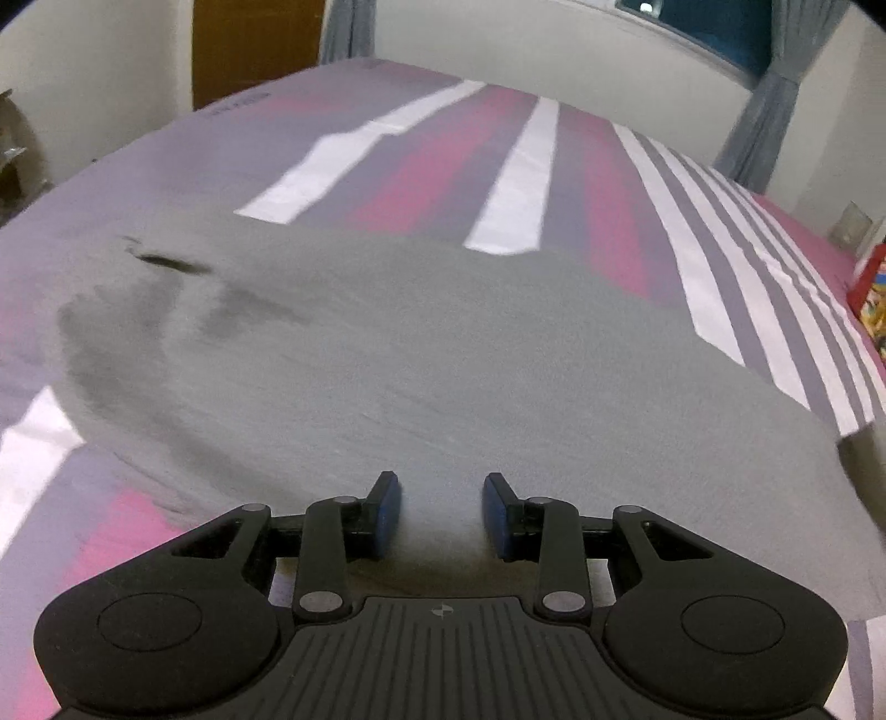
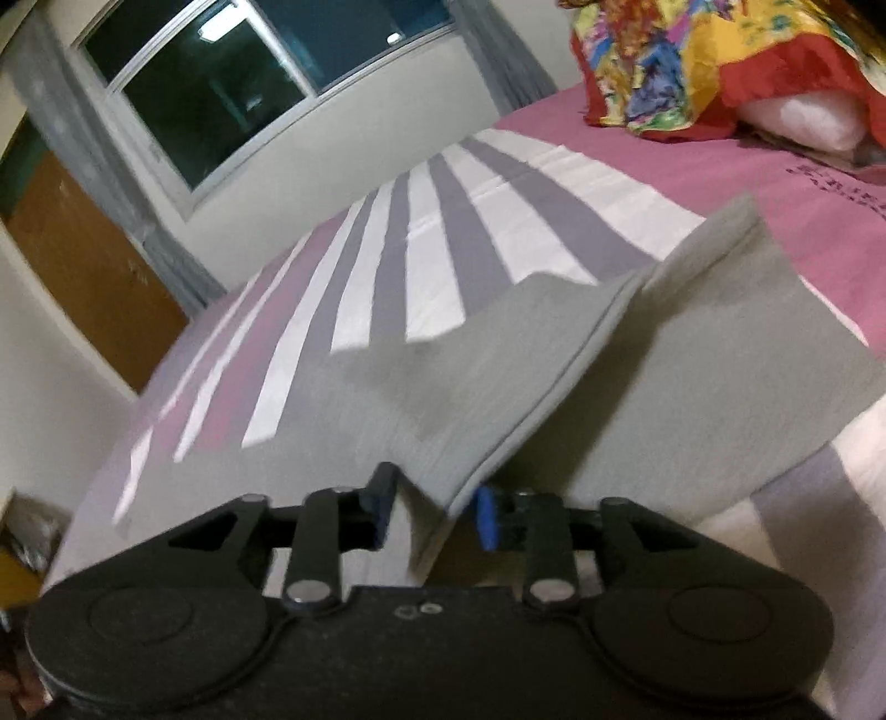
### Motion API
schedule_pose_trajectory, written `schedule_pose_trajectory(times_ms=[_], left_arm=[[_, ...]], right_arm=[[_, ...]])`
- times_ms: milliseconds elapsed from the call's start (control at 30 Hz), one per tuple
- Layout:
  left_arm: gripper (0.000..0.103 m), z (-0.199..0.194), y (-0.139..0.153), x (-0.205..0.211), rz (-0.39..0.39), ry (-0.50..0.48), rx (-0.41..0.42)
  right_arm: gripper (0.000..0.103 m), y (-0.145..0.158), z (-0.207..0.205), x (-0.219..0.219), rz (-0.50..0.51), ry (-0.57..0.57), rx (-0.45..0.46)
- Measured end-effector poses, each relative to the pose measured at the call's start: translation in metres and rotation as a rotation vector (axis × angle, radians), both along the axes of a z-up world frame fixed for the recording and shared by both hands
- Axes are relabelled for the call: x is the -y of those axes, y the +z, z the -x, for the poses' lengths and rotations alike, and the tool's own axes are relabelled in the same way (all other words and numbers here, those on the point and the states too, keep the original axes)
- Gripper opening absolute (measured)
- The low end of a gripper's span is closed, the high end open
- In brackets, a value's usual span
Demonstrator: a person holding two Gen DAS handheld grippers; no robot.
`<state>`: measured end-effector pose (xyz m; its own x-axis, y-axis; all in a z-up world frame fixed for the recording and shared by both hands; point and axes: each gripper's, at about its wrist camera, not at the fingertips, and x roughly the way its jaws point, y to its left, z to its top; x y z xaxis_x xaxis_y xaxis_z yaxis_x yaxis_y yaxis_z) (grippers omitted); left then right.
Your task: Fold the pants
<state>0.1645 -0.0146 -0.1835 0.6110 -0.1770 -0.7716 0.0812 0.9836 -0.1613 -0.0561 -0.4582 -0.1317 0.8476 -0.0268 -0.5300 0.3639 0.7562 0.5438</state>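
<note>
The grey pants point(image 1: 443, 354) lie spread on the striped bed cover, with creases and a dark fold at their left side. My left gripper point(image 1: 441, 512) is open, its blue-padded fingers point(image 1: 387, 512) just above the near edge of the pants, with cloth showing between them. In the right wrist view the pants point(image 2: 692, 376) have one layer lifted and folded over, its hem edge running diagonally. My right gripper point(image 2: 434, 515) is open with the corner of that lifted layer lying between its jaws, not pinched.
The bed cover point(image 1: 498, 166) has pink, grey and white stripes. A colourful cloth over a white pillow point(image 2: 720, 66) lies at the bed's far right. A window point(image 2: 249, 83), curtains and a wooden door point(image 1: 249, 44) line the walls beyond the bed.
</note>
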Motion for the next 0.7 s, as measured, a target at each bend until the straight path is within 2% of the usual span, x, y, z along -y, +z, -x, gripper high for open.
schedule_pose_trajectory(times_ms=[100,233,300,367,433,500,567,633,700], left_arm=[[0.033,0.002,-0.004,0.009,-0.023,-0.005,0.000],[0.034,0.000,-0.005,0.009,-0.028,-0.001,-0.006],[0.035,0.000,-0.006,0.009,-0.034,-0.002,-0.006],[0.035,-0.001,-0.007,0.010,-0.039,-0.001,-0.007],[0.035,-0.001,-0.007,0.012,-0.043,0.001,-0.008],[0.035,-0.001,-0.007,0.013,-0.044,0.000,-0.006],[0.035,-0.001,-0.007,0.014,-0.048,-0.005,-0.001],[0.035,-0.001,-0.009,0.013,-0.045,-0.006,0.002],[0.036,0.000,-0.010,0.011,-0.041,-0.008,0.004]], right_arm=[[0.043,-0.001,-0.008,0.023,-0.061,-0.025,0.033],[0.037,-0.003,-0.030,0.049,-0.123,-0.051,0.065],[0.015,-0.002,-0.048,0.054,-0.100,-0.040,0.044],[0.009,0.002,-0.066,0.055,-0.047,-0.035,0.000],[0.008,0.022,-0.071,0.053,0.042,-0.050,0.034],[0.007,0.059,-0.062,0.036,0.224,-0.046,0.129],[0.007,0.081,-0.050,0.019,0.399,-0.027,0.165],[0.007,0.080,-0.031,0.010,0.472,-0.019,0.143],[0.007,0.057,-0.013,0.009,0.477,-0.030,0.065]])
